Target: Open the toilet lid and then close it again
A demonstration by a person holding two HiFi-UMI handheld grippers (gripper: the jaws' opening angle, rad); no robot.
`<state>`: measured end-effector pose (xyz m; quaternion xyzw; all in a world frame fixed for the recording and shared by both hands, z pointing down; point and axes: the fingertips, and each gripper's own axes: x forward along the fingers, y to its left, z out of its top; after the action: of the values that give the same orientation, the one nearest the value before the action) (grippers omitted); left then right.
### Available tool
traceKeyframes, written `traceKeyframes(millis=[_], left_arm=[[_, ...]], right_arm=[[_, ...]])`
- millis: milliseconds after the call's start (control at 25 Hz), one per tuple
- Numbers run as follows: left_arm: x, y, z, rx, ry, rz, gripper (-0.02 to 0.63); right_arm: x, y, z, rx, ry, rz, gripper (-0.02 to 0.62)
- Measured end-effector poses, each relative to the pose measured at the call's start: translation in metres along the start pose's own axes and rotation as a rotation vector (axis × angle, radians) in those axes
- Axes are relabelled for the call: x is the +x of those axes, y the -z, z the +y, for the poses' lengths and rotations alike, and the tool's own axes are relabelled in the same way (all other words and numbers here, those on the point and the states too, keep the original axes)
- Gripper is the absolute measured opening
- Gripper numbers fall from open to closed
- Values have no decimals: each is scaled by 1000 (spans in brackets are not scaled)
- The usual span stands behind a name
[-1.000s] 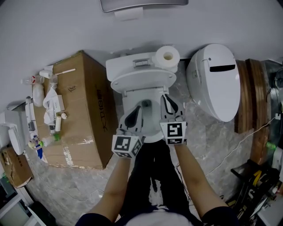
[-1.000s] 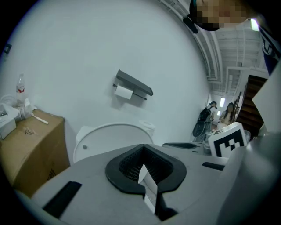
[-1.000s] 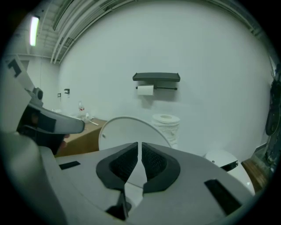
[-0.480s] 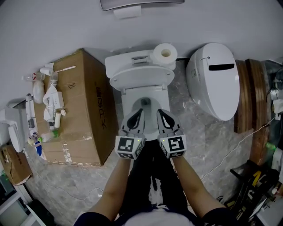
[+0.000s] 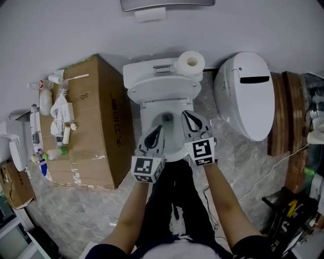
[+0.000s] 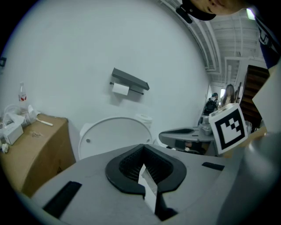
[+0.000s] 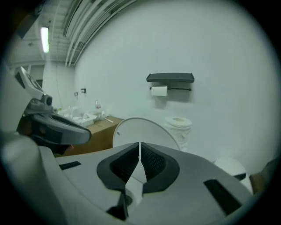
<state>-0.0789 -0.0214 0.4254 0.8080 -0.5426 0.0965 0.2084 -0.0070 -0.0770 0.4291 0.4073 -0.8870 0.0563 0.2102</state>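
1. Left gripper (image 5: 154,134): held over the near rim of the toilet bowl (image 5: 172,132), left of centre. Jaws pressed together, nothing between them, as the left gripper view (image 6: 143,151) shows.
2. Right gripper (image 5: 189,120): just right of the left one and slightly farther in, over the bowl's right rim. Jaws pressed together and empty, as the right gripper view (image 7: 139,148) shows.
3. Toilet lid (image 5: 163,90): white, raised, standing upright at the far end of the bowl against the tank (image 5: 152,71). Neither gripper touches it. Both gripper views show its rounded face ahead of the jaws (image 6: 114,134) (image 7: 140,129).
4. Toilet paper roll (image 5: 191,62): standing on end on the right part of the tank top.
5. Cardboard box (image 5: 96,116): left of the toilet, on the marbled floor (image 5: 228,152), with small bottles and tubes (image 5: 55,116) on its left part.
6. White oval unit (image 5: 248,93): right of the toilet, apart from it; it has a dark slot near its far end.
7. Wall holder (image 5: 167,4): grey, on the far wall above the tank, with a paper roll under it.
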Motion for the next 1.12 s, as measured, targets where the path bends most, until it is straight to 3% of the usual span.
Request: traceKeyframes(millis=[160, 320, 440, 520, 680, 1120], left_arm=[[0, 10, -2, 38, 3, 44, 5], [2, 18, -5, 39, 2, 67, 5], [4, 21, -3, 38, -8, 82, 5], [5, 25, -2, 58, -14, 104, 5], [11, 31, 1, 112, -23, 145, 5], [13, 42, 1, 115, -1, 199, 5]], right_arm=[[27, -23, -17, -249, 4, 9, 9], [48, -40, -33, -394, 9, 24, 10], [61, -42, -38, -428, -10, 58, 29], [70, -38, -38, -432, -35, 98, 117], [85, -37, -43, -501, -44, 155, 117], [114, -30, -53, -620, -137, 272, 117]])
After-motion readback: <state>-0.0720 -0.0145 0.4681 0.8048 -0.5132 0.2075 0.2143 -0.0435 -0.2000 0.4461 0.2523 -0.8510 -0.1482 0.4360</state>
